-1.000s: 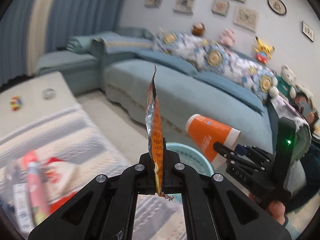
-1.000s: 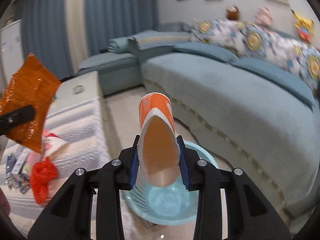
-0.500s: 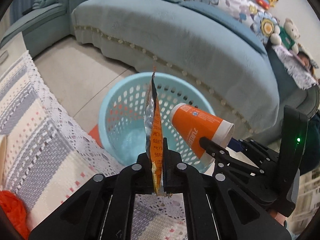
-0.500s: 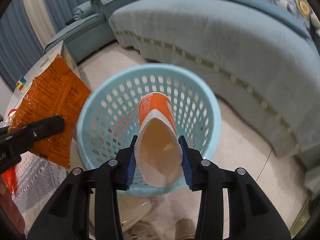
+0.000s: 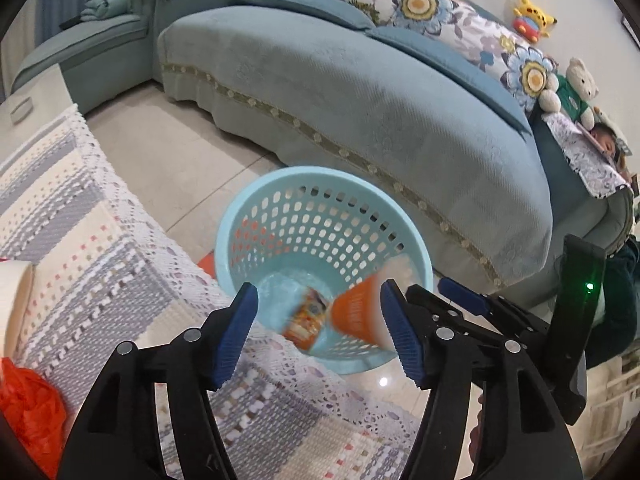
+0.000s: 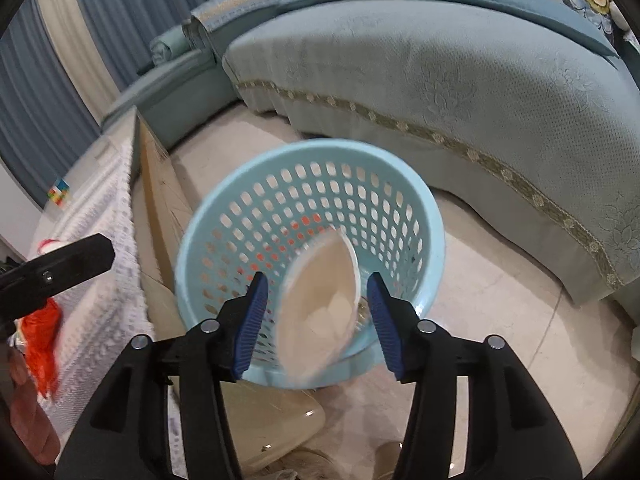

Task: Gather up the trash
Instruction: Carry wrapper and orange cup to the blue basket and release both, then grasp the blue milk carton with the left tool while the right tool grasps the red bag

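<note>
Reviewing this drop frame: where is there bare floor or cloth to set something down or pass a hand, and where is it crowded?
Bare tile floor lies between the sofa skirt and the crocheted tablecloth. The cloth's striped middle is bare too. It is crowded at the blue basket, where the paper cup and snack wrapper are dropping, and by the red bag.

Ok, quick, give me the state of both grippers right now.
Left gripper: jaws open, holding nothing; orange wrapper blurred inside the blue basket.
Right gripper: jaws open, holding nothing; paper cup blurred, loose between them.
</note>
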The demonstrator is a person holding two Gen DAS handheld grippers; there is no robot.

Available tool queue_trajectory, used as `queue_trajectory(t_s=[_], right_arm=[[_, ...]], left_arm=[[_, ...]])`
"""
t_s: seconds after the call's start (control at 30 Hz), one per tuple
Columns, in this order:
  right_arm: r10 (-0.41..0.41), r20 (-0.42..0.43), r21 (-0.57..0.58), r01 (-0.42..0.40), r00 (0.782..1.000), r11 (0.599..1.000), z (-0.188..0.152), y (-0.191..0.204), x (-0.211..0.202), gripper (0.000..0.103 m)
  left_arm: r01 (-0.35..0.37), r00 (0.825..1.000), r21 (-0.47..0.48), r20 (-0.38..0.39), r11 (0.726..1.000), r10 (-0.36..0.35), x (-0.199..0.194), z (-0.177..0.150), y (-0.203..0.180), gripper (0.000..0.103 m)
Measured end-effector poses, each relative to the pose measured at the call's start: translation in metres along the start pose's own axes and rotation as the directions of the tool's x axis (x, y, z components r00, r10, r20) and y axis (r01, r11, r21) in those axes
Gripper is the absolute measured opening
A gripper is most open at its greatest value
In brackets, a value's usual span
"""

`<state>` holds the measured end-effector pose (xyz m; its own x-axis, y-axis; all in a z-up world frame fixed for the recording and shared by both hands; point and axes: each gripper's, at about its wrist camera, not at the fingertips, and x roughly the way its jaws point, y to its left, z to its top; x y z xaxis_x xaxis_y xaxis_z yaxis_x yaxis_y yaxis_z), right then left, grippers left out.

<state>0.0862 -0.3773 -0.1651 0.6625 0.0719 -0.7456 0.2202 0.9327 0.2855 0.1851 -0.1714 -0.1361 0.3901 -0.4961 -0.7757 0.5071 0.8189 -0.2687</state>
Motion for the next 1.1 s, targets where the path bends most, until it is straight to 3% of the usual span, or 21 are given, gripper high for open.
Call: queue_trajectory(t_s=[0.2, 0.43, 0.63, 0.73, 0.87, 0.93, 0.97, 1.1], right_arm=[[0.009, 0.025, -0.022, -0.009, 1.0, 1.0, -0.002, 0.006, -0.013, 0.055], [0.035, 0.029, -0.079, -0.032, 0.999, 0.996, -0.006, 0.029, -0.032, 0.055], [0.092, 0.07, -0.166, -0.08, 0.993, 0.983, -0.003, 0.072, -0.068, 0.055], [0.126, 0.099, -0.229, -0.101, 0.987, 0.968, -0.002, 0.102, -0.088, 0.055], [0.177, 0.105, -0.31, -0.137, 0.979, 0.941, -0.003, 0.148, -0.106, 0.055], [0.197, 0.094, -0.349, -0.153, 0.976, 0.925, -0.006, 0.174, -0.11, 0.055], [0.201, 0.093, -0.367, -0.154, 0.975, 0.917, -0.008, 0.186, -0.111, 0.055], [0.214, 0.093, -0.448, -0.151, 0.972, 0.881, -0.018, 0.233, -0.112, 0.055]], left_arm=[[-0.001, 0.999, -0.009, 0.036, 1.0, 0.002, -0.02, 0.0, 0.001, 0.062], [-0.018, 0.994, -0.007, 0.109, 1.0, 0.019, -0.07, -0.009, 0.0, 0.062], [-0.068, 0.968, -0.05, 0.238, 0.996, 0.078, -0.148, -0.034, 0.006, 0.062], [-0.162, 0.933, -0.101, 0.307, 0.982, 0.185, -0.193, -0.057, 0.017, 0.068], [-0.264, 0.87, -0.26, 0.351, 0.929, 0.346, -0.249, -0.092, 0.049, 0.069], [-0.365, 0.81, -0.354, 0.334, 0.861, 0.481, -0.273, -0.109, 0.07, 0.069], [-0.431, 0.772, -0.403, 0.299, 0.807, 0.561, -0.283, -0.118, 0.085, 0.069], [-0.513, 0.709, -0.539, 0.174, 0.668, 0.684, -0.308, -0.144, 0.143, 0.069]])
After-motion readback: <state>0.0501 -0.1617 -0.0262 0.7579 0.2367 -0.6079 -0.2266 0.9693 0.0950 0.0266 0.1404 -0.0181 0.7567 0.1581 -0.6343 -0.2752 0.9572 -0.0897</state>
